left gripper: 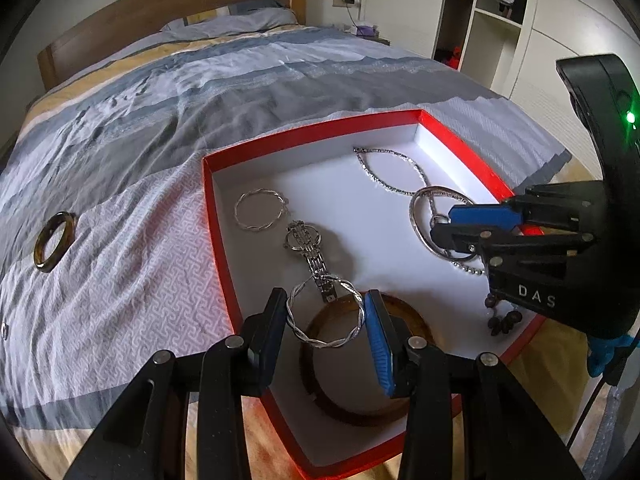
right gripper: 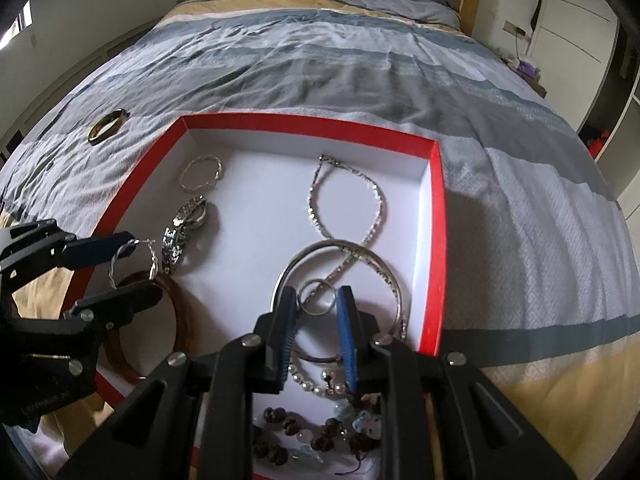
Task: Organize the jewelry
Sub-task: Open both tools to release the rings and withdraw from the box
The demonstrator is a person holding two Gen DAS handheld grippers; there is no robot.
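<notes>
A red box [left gripper: 218, 216] with a white floor lies on the bed and holds the jewelry. My left gripper [left gripper: 326, 320] is shut on a twisted silver hoop [left gripper: 324, 342], held above a brown bangle [left gripper: 360, 412]. My right gripper [right gripper: 316, 300] is shut on a small silver ring [right gripper: 317, 314], above a large silver bangle [right gripper: 384, 272] and a rhinestone chain [right gripper: 352, 196]. In the box also lie a second twisted hoop [left gripper: 260, 210], a silver watch [left gripper: 310, 252], a pearl strand [right gripper: 316, 388] and dark beads [right gripper: 276, 452].
A dark amber bangle [left gripper: 54, 246] lies on the striped bedcover [left gripper: 140, 120] left of the box; it also shows in the right wrist view [right gripper: 108, 126]. A wooden headboard [left gripper: 160, 12] stands at the far end. White wardrobes [left gripper: 560, 40] stand to the right.
</notes>
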